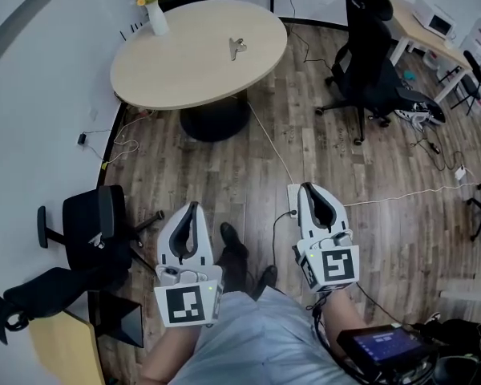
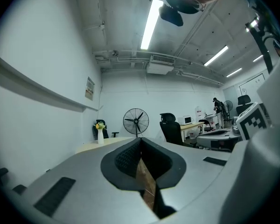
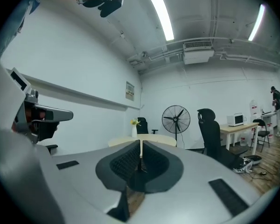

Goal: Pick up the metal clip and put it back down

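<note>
Both tools are carried low against my body and idle, because the work lies out of reach.

My left gripper (image 1: 194,206) has grey moulded shells and black ribbed pads. Its jaws are closed tip to tip with nothing between them. Only the brown plank floor (image 1: 248,155) shows through the gap behind the tips. My right gripper (image 1: 307,188) is of the same build, with jaws drawn together and empty.

Beyond, a black office chair (image 1: 367,50) stands to the right of the round pale-wood table (image 1: 184,62). The small silver metal clip (image 1: 237,48) lies flat on the tabletop, right of centre and untouched. A white vase of yellow flowers (image 1: 155,13) stands at the far-left rim, well apart from the clip.

Judgement: the approach has not begun, and I must walk to the table first.
</note>
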Demonstrator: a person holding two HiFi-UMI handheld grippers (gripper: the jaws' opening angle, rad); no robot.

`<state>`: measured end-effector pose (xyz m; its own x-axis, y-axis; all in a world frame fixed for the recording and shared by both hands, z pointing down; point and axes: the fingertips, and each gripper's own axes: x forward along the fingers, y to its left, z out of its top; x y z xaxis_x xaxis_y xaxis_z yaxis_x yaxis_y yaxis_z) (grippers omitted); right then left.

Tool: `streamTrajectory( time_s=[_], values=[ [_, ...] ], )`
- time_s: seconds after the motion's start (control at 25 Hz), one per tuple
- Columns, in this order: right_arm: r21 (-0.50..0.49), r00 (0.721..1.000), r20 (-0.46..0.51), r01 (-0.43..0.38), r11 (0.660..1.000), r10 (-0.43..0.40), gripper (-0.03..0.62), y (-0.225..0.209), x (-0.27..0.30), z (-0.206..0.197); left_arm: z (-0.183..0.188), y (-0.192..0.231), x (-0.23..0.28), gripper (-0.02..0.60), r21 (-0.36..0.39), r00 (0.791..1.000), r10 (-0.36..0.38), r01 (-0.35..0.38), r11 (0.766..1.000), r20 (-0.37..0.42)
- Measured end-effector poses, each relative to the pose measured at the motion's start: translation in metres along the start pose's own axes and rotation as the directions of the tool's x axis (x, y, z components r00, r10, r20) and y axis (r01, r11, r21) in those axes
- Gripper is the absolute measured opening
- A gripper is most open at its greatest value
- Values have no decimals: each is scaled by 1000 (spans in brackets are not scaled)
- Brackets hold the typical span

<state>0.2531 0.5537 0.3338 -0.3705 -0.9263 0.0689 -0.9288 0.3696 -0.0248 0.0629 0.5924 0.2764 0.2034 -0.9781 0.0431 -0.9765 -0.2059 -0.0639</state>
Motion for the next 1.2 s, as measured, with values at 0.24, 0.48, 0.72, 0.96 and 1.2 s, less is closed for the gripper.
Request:
streamTrajectory(
  time_s=[0.24,0.48,0.72,0.96,1.2],
  values=[
    [9,998,-58,31,999,-31,51,-22,57,-26,-26,24,59,18,-6,999,-3,3,1000,-45],
    [20,993,-116,22,1000,-19,51,-33,158,-51,-50,67,150,18,3,996,-11,11,1000,-93],
    [10,997,-78,6,1000,-6,51,-29,257,-24,-34,114,229,18,-37,998,-10,8,999,-62],
    [-16,1000,9,7,1000,-7,51,-16,313,31,9,154,265,19,-24,1000,-19,20,1000,22],
    [-33,998,51,26,999,-25,51,-11,337,58,17,172,288,18,-22,998,-44,45,999,41]
  ],
)
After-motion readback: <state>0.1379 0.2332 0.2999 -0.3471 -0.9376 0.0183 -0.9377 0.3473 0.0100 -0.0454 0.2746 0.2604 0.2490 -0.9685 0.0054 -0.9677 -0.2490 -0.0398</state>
